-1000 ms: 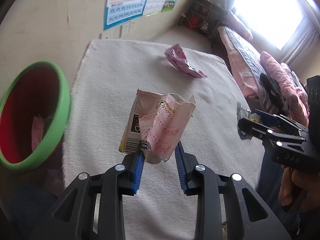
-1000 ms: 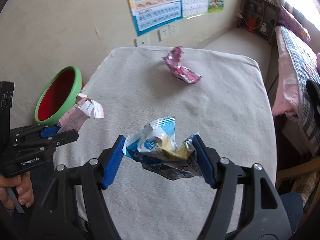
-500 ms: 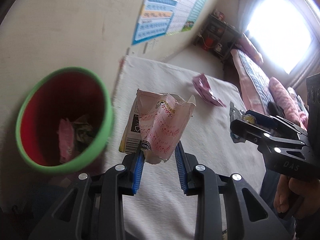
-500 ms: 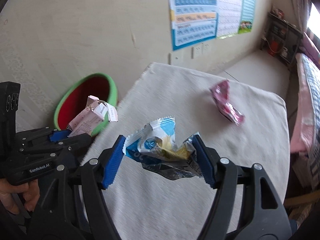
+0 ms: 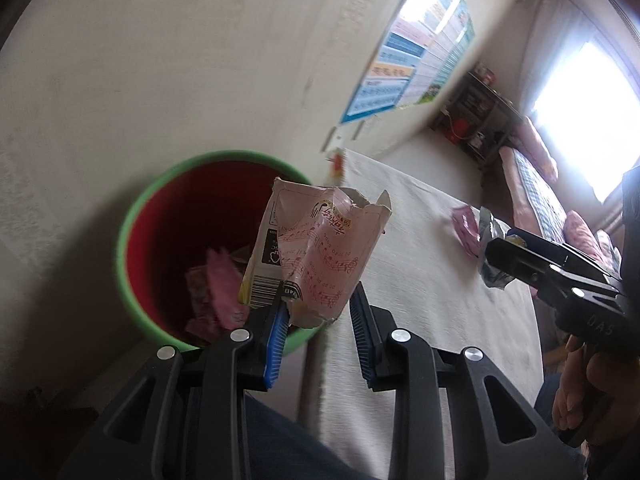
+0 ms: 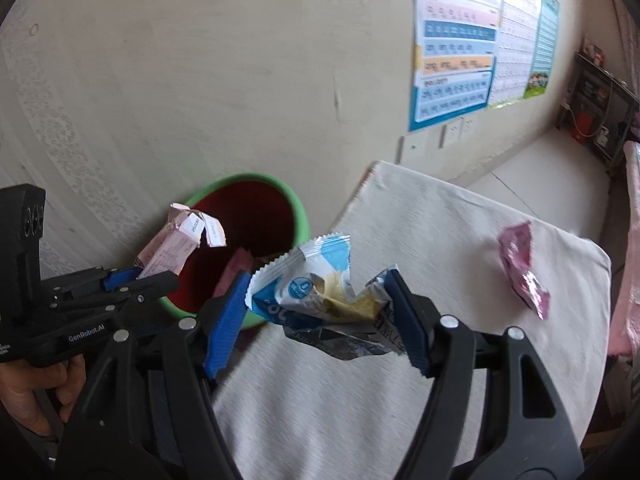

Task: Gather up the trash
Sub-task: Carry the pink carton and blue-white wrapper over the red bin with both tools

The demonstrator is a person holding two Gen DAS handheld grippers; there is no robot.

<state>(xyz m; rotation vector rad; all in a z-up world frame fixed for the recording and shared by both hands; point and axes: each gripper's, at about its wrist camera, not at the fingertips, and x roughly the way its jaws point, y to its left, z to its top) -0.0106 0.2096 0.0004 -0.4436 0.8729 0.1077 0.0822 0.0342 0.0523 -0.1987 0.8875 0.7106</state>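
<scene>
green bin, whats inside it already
Inside the green bin lie crumpled pink wrappers and some yellowish scrap. The pink carton in the left gripper hides the right side of the bin's floor.

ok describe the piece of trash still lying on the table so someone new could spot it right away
Start at the table covered in cream cloth beside the green-rimmed red bin. Toward its far right side lies a crumpled pink wrapper, alone on the cloth. It is shiny and pink, unlike the blue and white wrapper in the right gripper and the pink carton in the left gripper.
</scene>
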